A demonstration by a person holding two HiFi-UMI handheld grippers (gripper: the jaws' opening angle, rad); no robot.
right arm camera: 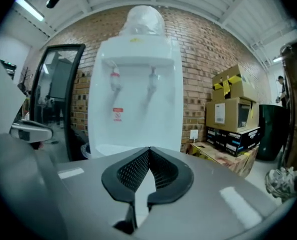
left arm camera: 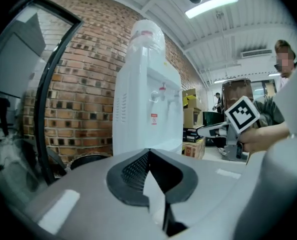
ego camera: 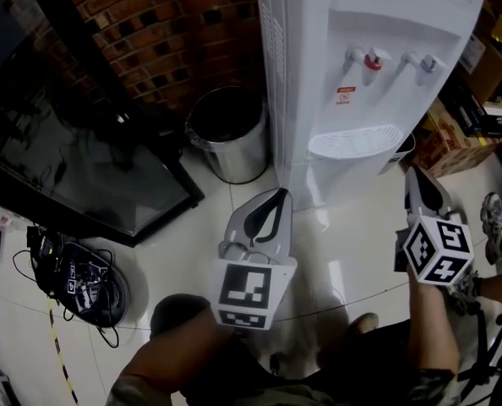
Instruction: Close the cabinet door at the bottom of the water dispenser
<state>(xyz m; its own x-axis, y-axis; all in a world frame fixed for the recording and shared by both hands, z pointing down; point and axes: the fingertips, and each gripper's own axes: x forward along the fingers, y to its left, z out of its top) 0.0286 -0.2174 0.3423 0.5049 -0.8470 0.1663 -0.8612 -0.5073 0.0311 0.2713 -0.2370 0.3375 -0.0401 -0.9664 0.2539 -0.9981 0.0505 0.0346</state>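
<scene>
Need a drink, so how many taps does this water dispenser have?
2. The red-capped tap on the water dispenser front, at left; the other tap to its right. None looks hidden.

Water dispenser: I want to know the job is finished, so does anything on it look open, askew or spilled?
Nothing stands out. The water dispenser stands upright, its taps are in place, and no door swings out at its base; the lower front is mostly hidden under the drip tray.
</scene>
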